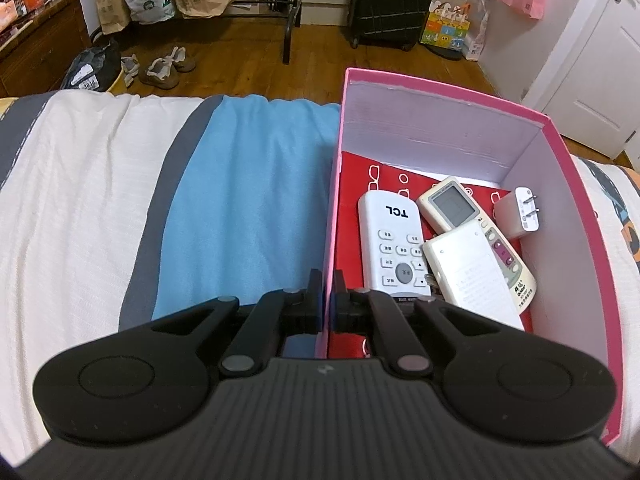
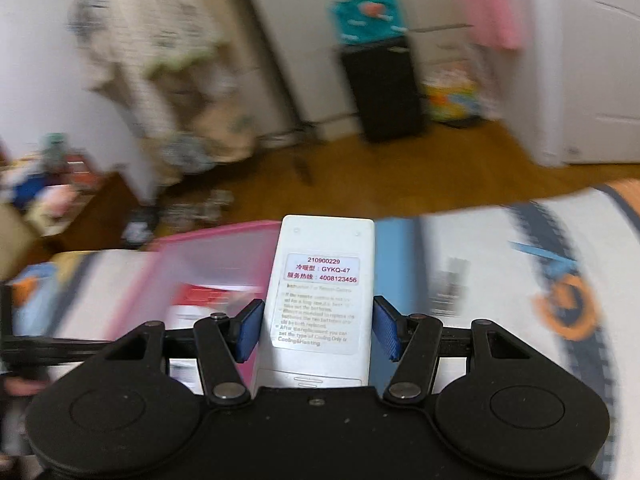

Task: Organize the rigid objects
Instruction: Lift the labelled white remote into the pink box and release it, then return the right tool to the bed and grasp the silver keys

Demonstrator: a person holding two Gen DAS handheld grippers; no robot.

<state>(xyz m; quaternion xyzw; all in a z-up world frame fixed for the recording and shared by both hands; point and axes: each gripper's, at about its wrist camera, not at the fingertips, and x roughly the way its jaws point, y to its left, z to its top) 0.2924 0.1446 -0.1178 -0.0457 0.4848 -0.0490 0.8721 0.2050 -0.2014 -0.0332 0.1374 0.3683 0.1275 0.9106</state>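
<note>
A pink box (image 1: 440,120) stands on the bed. My left gripper (image 1: 328,292) is shut on its near left wall, one finger on each side. Inside, on a red card (image 1: 360,176), lie a white TCL remote (image 1: 394,240), a second remote with a screen (image 1: 454,204), a white flat device (image 1: 476,276) face down, and a white plug charger (image 1: 518,218). In the blurred right wrist view my right gripper (image 2: 318,308) is shut on another white remote (image 2: 324,280), label side up. It hangs over the bed just right of the pink box (image 2: 224,256).
A blue towel (image 1: 248,184) lies on the white bedsheet (image 1: 80,200) left of the box. Beyond the bed's edge is wooden floor with shoes (image 1: 164,68), paper bags, a black suitcase (image 1: 394,0) and a white door (image 1: 592,60).
</note>
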